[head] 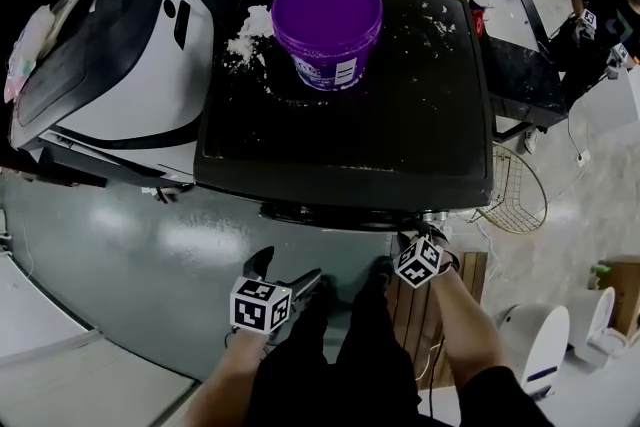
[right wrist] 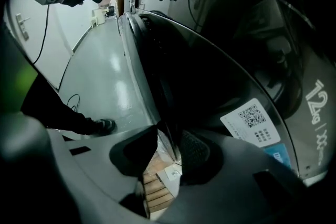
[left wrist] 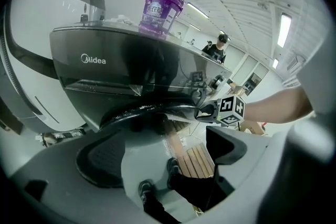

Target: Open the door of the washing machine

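**Head view:** I see the washing machine (head: pixel 400 115) with a purple bucket (head: pixel 327 15) on its top at 12 o'clock. Its door (head: pixel 330 213) is at the front edge, toward 6 o'clock.

**Left gripper view:** My left gripper (left wrist: pixel 163 150) stands wide with nothing between its jaws. The door lies at 12 o'clock.

**Right gripper view:** My right gripper (right wrist: pixel 169 147) stands narrow, clamped on the door's rim.
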{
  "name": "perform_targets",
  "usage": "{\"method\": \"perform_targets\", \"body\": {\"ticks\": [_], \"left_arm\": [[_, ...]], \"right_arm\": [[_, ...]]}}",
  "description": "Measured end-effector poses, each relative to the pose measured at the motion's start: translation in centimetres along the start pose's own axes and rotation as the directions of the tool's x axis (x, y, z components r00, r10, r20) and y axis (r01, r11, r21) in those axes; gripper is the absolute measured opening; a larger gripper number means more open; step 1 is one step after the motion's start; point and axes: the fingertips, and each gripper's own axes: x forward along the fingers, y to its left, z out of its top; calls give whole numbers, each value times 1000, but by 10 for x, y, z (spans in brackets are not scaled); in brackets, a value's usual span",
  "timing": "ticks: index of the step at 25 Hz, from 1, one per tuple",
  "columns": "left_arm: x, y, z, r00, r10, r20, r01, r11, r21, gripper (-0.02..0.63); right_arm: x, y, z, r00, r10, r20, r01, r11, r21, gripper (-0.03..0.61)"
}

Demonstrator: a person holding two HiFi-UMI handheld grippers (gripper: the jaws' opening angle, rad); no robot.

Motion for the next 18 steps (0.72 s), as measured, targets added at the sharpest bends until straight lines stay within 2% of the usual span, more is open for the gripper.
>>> {"method": "perform_targets", "body": {"ticks": [5, 9, 11, 14, 18], "left_arm": [[-5, 4, 0, 1000, 4, 9, -4, 1000, 6, 511], [-10, 10, -1, 1000, 2, 9, -2, 1000, 12, 509], [-12, 15, -1, 1000, 5, 9, -5, 1000, 13, 509], [-14, 21, 2, 1000, 5, 12, -5, 1000, 20, 508], [-19, 30, 15, 1000, 14, 27, -15, 999, 46, 505]], "right_arm": [[-2, 0, 2, 1000, -21, -3, 22, 999, 30, 132], [-1, 1, -2, 999, 18, -33, -20, 998, -68, 124], [2, 1, -1, 999, -11, -38, 7, 995, -96, 130], [4, 1, -1, 998, -51, -44, 47, 996, -81, 143], [0, 0, 0, 997, -61, -39, 60, 998, -34, 137]]}}
